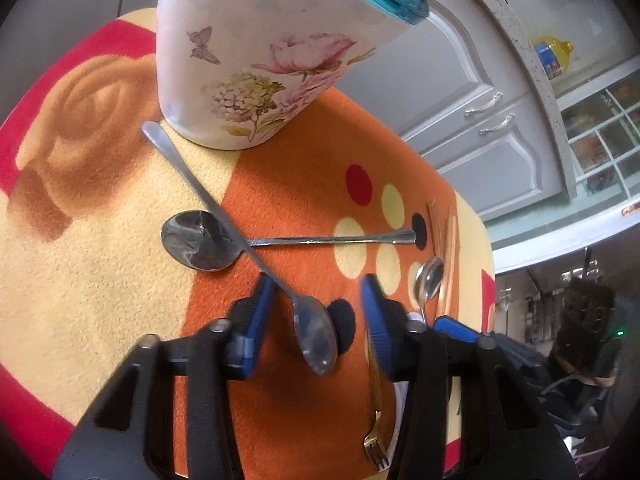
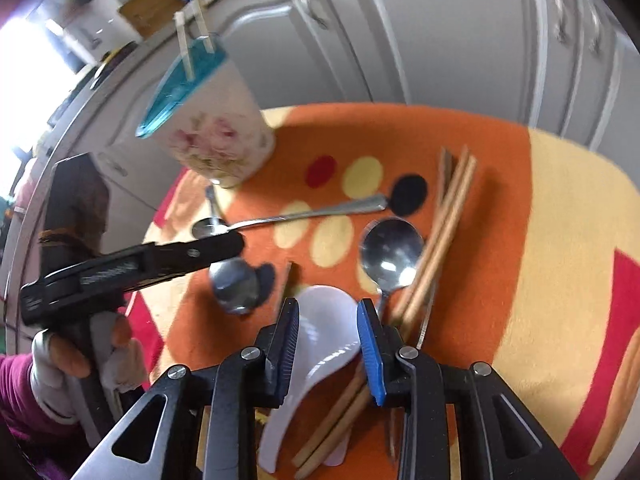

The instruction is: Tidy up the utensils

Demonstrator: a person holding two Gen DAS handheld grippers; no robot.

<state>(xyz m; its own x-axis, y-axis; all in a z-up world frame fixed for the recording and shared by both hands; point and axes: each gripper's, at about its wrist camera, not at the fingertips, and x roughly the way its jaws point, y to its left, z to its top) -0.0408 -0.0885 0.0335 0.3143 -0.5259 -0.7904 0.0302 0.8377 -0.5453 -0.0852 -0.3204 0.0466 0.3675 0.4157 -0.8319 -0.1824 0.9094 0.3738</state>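
So the left gripper point(image 1: 318, 312) is hanging over the orange-and-yellow cloth point(image 1: 100, 240) with its jaws sitting fairly narrow but not gripping; the bowl of a long-handled spoon point(image 1: 314, 336) is lying between the blue pads point(image 1: 256, 320), clear of both; that spoon's handle is running up toward the floral holder point(image 1: 248, 60) and crossing over a second steel spoon point(image 1: 200, 240) that's lying sideways; a gold fork point(image 1: 376, 440) is peeking out lower down by the right-side finger. The right gripper point(image 2: 328, 344) is hovering over a white soup spoon point(image 2: 320, 340), jaws also narrowish, pads either side of it but not pressing as far as I can tell; a third steel spoon point(image 2: 392, 256) is resting just beyond, touching a bundle of wooden chopsticks point(image 2: 448, 216); more chopsticks point(image 2: 336, 424) are lying over the white spoon's handle. The holder is standing at the far edge of the cloth with a couple of sticks already poking out of its teal rim point(image 2: 176, 92); a gloved hand point(image 2: 80, 360) is showing at the left.
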